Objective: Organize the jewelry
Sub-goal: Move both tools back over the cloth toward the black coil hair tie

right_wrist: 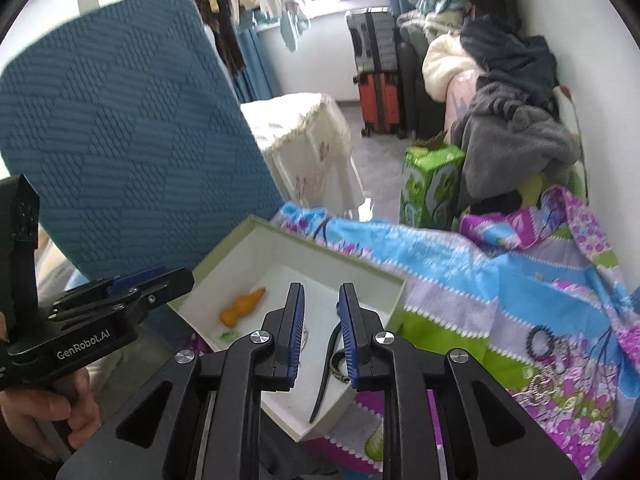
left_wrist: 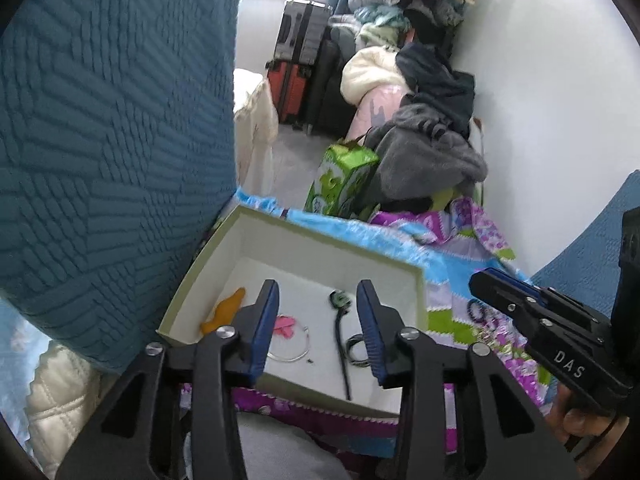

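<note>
Watch (left_wrist: 340,332) lying in box (left_wrist: 416,292), between spread left gripper (left_wrist: 320,332) pads, untouched. Right gripper (right_wrist: 320,332) parted, empty. Light, limp strap, probably slippery; best pinched across strap near case.

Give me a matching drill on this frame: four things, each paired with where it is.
Things:
1. orange pendant
2. black strap
3. dark bead bracelet
4. green bag

Places:
A. on the floor, beyond the bedspread
B. in the box, near its left wall
C. on the patterned bedspread, outside the box
D. in the box, lying lengthwise on its right side

Pairs: 1-B, 2-D, 3-C, 4-A
</note>
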{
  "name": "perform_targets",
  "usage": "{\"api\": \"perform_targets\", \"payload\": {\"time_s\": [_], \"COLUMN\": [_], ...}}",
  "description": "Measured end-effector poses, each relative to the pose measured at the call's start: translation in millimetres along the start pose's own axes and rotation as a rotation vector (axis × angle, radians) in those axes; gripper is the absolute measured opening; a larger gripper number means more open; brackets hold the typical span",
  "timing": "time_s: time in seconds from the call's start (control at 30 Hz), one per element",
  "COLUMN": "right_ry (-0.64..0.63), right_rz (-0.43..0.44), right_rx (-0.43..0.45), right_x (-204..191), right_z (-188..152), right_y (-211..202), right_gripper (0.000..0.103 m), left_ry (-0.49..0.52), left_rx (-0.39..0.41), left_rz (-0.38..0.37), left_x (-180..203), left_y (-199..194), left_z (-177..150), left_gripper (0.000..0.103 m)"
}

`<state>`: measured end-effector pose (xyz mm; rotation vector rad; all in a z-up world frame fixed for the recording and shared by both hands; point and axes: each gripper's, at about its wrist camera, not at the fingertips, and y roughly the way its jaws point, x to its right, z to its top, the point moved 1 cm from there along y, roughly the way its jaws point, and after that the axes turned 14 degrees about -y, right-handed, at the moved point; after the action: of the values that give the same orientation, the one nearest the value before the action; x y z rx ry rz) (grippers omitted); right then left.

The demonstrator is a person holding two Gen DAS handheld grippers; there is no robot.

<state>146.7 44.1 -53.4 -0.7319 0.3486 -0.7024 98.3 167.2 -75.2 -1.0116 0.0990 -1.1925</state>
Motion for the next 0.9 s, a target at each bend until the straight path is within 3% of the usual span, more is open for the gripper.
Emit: {"api": "perform_targets", "payload": {"time_s": [0.37,0.9], "right_ry": [-0.009,0.038], "right_rz": [-0.081,-0.231], "right_rx": [0.140,0.213], "right_x": [25.2,78.5], "right_z": [8.5,-20.4], "right_y": [-80.2,-150.9], "right_gripper": [0.016,0.016], "left_ry": [0.089,0.173], "left_rx": [0.078,0.072], "left_rz": [-0.089,-0.210], "left_x": [59.7,126.6], "left_y": [-43.9,-50.0], "left_z": [1.3,-24.7], "left_gripper": [0.042,0.042]}}
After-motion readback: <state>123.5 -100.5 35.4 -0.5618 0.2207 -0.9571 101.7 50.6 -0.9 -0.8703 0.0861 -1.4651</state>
